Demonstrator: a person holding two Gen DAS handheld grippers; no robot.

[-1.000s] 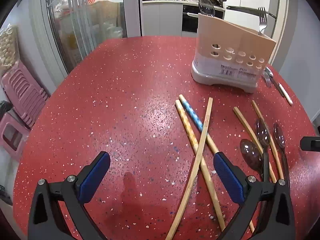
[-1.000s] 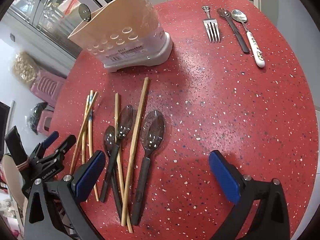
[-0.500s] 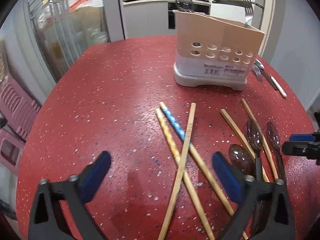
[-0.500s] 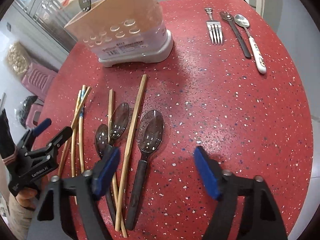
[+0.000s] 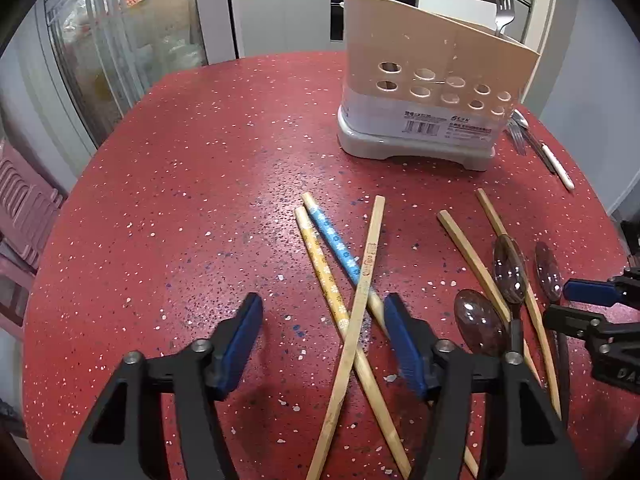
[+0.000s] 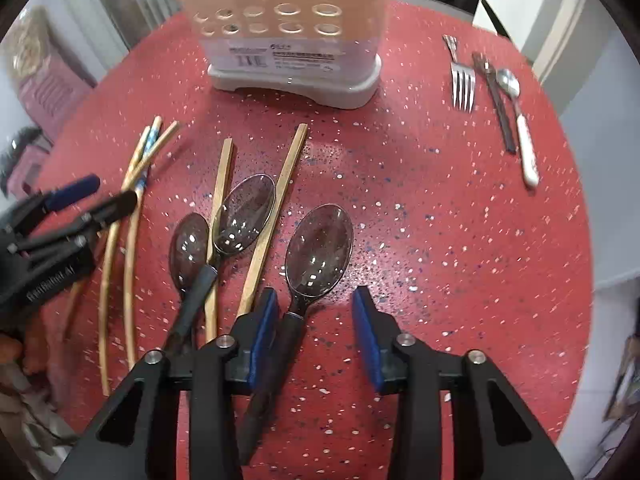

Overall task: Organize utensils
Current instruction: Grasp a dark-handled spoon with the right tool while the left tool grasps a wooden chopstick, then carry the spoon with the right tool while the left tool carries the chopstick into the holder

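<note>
Both grippers are being narrowed at this moment, where a second ago both were held wide apart. The left gripper (image 5: 322, 340) is poised over the crossed chopsticks (image 5: 348, 308); its jaws are closing, and the crossing of the plain bamboo stick and the yellow patterned one lies between them, though no pad is seen pressing on wood yet. Compared with a second ago, the crossing has been brought from beside the right pad to between the pads.

The right gripper (image 6: 316, 326) has been shifted toward the rightmost smoky spoon (image 6: 318, 250), which a second ago lay outside its left pad. Its dark handle now runs down between the jaws, just beside the left pad; the right pad is well clear of it, so nothing is clamped yet.

Nothing on the red table (image 5: 192, 208) has been disturbed: the two other spoons and two bamboo sticks still lie tangled to the left of that spoon, and the fork, dark-handled spoon and white-handled spoon remain far right. The utensil holder (image 6: 292, 32) stands at the far side, with a fork and a ladle-like piece already in it.

A double pick-up seems to be under way, chopsticks on the left and a spoon on the right, both probably meant for the holder. Crossed sticks may roll or splay when squeezed.
</note>
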